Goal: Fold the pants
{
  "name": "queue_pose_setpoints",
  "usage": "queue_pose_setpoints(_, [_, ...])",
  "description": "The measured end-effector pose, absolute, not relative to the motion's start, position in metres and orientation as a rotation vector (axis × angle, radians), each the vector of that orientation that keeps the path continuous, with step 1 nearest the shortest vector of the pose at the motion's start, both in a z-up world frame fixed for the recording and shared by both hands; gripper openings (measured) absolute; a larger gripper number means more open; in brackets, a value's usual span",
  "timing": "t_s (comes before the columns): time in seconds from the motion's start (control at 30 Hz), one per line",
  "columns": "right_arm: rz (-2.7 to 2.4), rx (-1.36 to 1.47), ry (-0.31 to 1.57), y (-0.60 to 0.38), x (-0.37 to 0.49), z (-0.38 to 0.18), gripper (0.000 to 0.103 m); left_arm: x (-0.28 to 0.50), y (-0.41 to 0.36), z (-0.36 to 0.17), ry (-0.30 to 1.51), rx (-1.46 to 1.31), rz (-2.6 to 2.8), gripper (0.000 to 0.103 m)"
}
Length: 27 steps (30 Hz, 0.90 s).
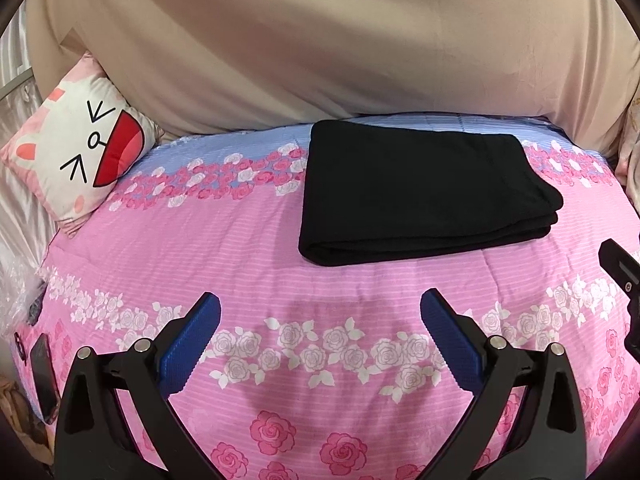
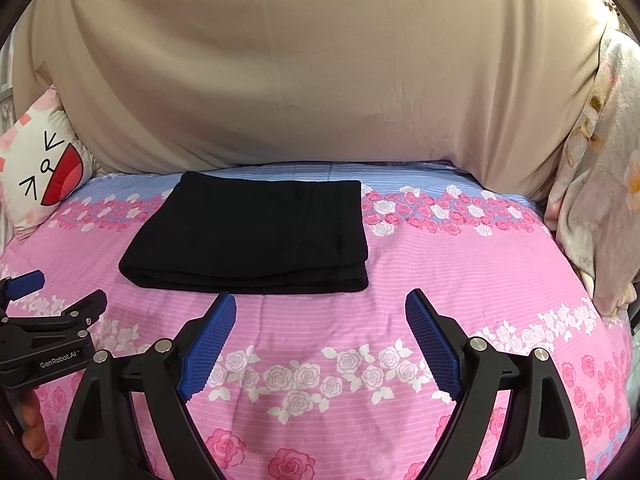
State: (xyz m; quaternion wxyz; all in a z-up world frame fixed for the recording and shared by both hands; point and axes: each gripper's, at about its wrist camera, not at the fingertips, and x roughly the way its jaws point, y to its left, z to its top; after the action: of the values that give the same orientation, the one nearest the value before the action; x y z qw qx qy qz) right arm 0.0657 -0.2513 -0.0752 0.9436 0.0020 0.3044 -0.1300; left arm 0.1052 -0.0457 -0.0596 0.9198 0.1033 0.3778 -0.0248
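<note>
Black pants [image 1: 424, 192] lie folded into a flat rectangular stack on the pink floral bedspread [image 1: 200, 248], far side of the bed; they also show in the right wrist view [image 2: 252, 236]. My left gripper [image 1: 320, 308] is open and empty, hovering above the bedspread, nearer than the pants. My right gripper [image 2: 320, 312] is open and empty, just nearer than the pants' front edge. The left gripper also shows at the left edge of the right wrist view [image 2: 52, 292], and part of the right gripper shows at the right edge of the left wrist view [image 1: 620, 276].
A beige sheet-covered backrest [image 1: 320, 40] rises behind the bed. A cat-face cushion [image 1: 80, 148] leans at the back left. A floral pillow [image 2: 600, 200] stands at the right. A dark phone [image 1: 44, 376] and plastic wrap [image 1: 20, 292] lie at the bed's left edge.
</note>
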Motion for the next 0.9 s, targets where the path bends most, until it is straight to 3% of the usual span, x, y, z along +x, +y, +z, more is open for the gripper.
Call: queue_pose_setpoints(0.9, [-0.271,0.027,0.674,-0.252,0.065,-0.096,0.084,0.111,-0.056,-0.074,0.838,0.229,-0.063,0.098])
